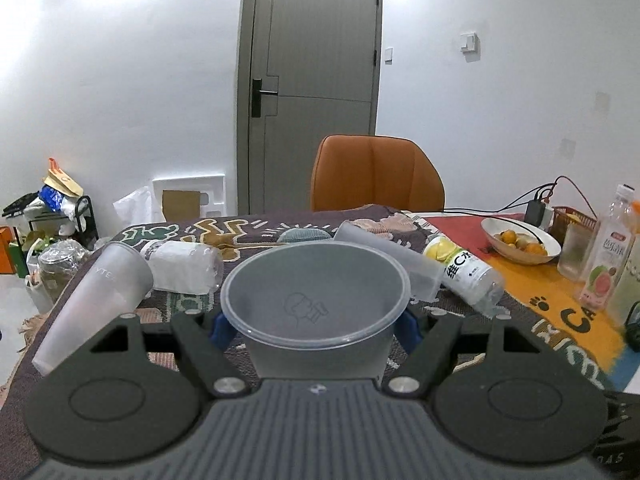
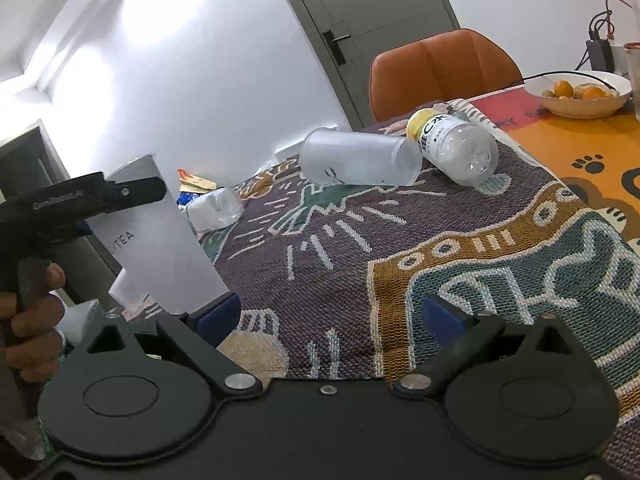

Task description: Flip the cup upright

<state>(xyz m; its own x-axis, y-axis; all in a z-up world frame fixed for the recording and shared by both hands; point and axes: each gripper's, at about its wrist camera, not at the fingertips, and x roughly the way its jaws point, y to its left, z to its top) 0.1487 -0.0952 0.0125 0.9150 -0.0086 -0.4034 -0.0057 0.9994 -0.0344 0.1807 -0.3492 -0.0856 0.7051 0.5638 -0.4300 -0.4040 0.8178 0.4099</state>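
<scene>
Left hand-held gripper [image 1: 316, 326] closed on the cup [image 1: 316, 300], blue pads pressed against its two sides just under the rim. Cup upright, mouth up, frosted and translucent, nothing inside; a small line drawing visible through the far wall. Held right in front of the left wrist camera, above the patterned cloth [image 1: 260, 228] covering the desk.

Right hand-held gripper [image 2: 330, 316] wide open and empty, hanging over the woven cloth, blue pads well apart.

To the left of the left hand-held gripper: a second frosted cup [image 1: 100, 300] lettered with "TEA", leaning at a tilt, rim uppermost. Just beyond that: a crumpled clear bottle [image 1: 184, 266] on its side.

Ahead of both hand-held grippers: a third frosted cup [image 2: 360, 158] lying on its side, apparently empty. Touching or nearly touching its mouth end: a clear bottle [image 2: 452, 148] with a yellow cap, also lying down, no liquid visible.

Far ahead and to the right: a white bowl [image 2: 576, 108] holding several small orange fruits. Beside the bowl in the left wrist view: a drinking glass [image 1: 574, 252] and an upright juice bottle [image 1: 608, 256] with a pink fruit label.
</scene>
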